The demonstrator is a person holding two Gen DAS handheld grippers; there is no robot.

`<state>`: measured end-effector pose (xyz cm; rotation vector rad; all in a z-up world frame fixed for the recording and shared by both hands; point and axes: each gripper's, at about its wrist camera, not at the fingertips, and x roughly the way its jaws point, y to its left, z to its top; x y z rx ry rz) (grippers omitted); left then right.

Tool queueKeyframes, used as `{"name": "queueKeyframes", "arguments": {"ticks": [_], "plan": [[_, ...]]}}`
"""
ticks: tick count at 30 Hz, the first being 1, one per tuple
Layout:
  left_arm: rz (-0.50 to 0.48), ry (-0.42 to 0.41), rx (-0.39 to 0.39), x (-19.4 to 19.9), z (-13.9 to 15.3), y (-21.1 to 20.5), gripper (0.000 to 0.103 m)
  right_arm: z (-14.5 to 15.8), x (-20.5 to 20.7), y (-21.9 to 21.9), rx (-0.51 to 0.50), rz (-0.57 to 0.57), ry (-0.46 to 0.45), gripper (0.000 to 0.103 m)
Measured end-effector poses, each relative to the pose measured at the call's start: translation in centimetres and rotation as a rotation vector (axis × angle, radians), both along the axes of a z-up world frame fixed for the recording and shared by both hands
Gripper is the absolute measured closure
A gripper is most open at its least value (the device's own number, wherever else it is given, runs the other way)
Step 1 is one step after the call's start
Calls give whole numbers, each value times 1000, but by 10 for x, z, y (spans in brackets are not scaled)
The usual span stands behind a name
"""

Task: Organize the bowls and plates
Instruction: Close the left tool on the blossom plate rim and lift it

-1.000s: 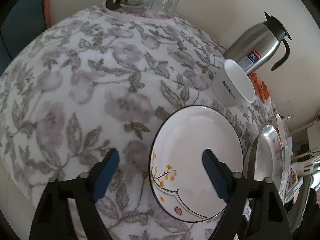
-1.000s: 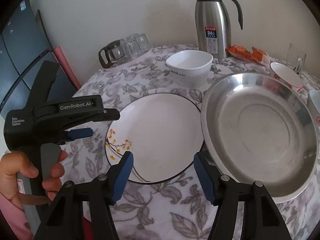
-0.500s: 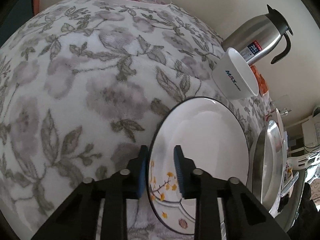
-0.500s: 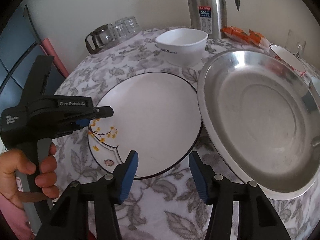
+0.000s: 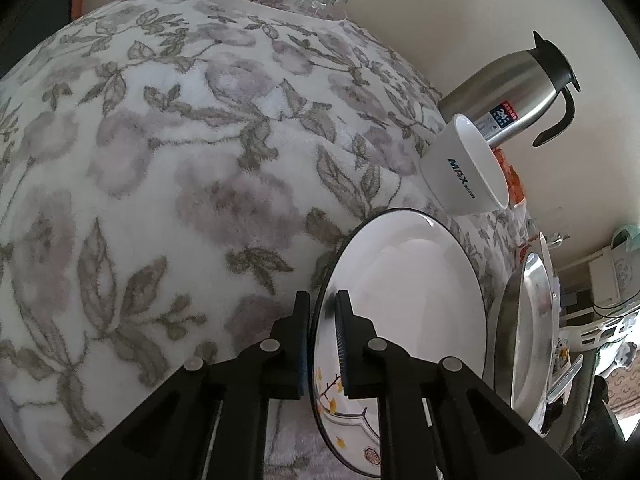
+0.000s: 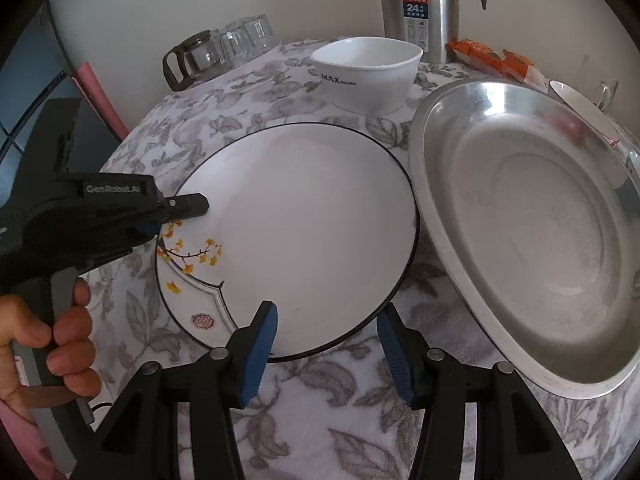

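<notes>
A white plate (image 6: 304,216) with a black rim and a yellow flower print lies on the flowered tablecloth; it also shows in the left wrist view (image 5: 404,312). My left gripper (image 5: 322,316) is shut on the plate's left rim, seen from the side in the right wrist view (image 6: 188,206). My right gripper (image 6: 326,334) is open, its jaws astride the plate's near rim without touching. A big steel plate (image 6: 532,232) sits right of the white plate, and a white bowl (image 6: 366,72) marked MAX stands behind it.
A steel thermos (image 6: 420,4) stands at the back by the wall. A glass pot and upturned glasses (image 6: 220,50) sit at the back left. Orange snack packets (image 6: 496,60) and a small bowl (image 6: 580,104) lie at the back right. The round table's edge (image 6: 132,128) curves at left.
My left gripper has closed from wide open onto the plate's left rim. My right gripper has moved forward so its jaws straddle the plate's near rim.
</notes>
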<state>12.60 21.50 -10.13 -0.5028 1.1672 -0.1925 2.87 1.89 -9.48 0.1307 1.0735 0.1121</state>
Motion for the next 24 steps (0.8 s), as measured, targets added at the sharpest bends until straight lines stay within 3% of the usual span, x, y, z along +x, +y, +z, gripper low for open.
{"name": "queueKeyframes", "arguments": {"ticks": [4, 14, 17, 24], "plan": [[18, -2, -18, -6, 3, 7, 93, 1, 1, 2, -1, 7, -6, 48], [125, 15, 31, -27, 7, 42, 96, 3, 8, 21, 17, 84, -57, 48], [139, 10, 9, -30, 6, 49, 97, 1, 13, 24, 9, 83, -64, 48], [120, -7, 33, -26, 7, 47, 96, -7, 28, 16, 26, 29, -58, 61]]}}
